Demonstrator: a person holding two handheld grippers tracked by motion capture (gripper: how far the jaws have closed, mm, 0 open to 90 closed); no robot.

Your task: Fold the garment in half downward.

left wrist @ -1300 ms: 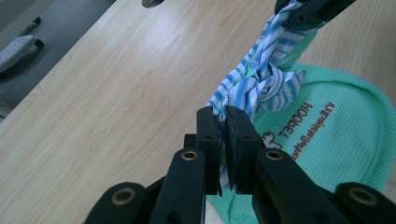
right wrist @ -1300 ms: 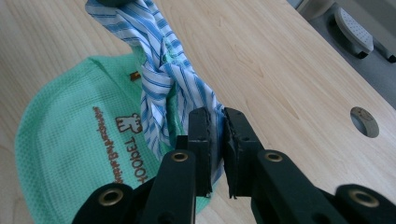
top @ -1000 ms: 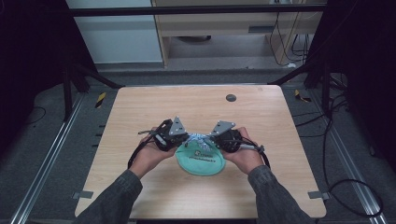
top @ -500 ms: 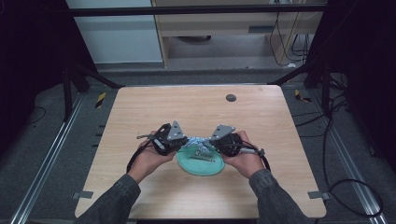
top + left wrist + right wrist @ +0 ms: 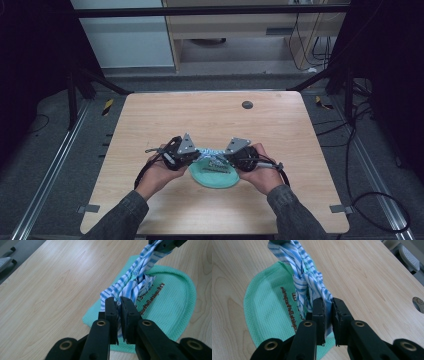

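Both claws nearer, striped cloth [image 5: 209, 151] bunched

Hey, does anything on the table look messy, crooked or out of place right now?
The blue-striped cloth is twisted and bunched into a knot-like wad, pinched at either end by the left gripper and right gripper. It hangs over the green mesh cloth, which lies flat. Nothing looks spilled or damaged.

I work at a pale wooden tabletop [image 5: 210, 115] with a small round dark hole [image 5: 247, 104]. Grey carpeted floor [image 5: 45, 150] surrounds it. Beyond stands a beige wooden cabinet [image 5: 240, 30], cables [image 5: 310, 45] hanging beside it.
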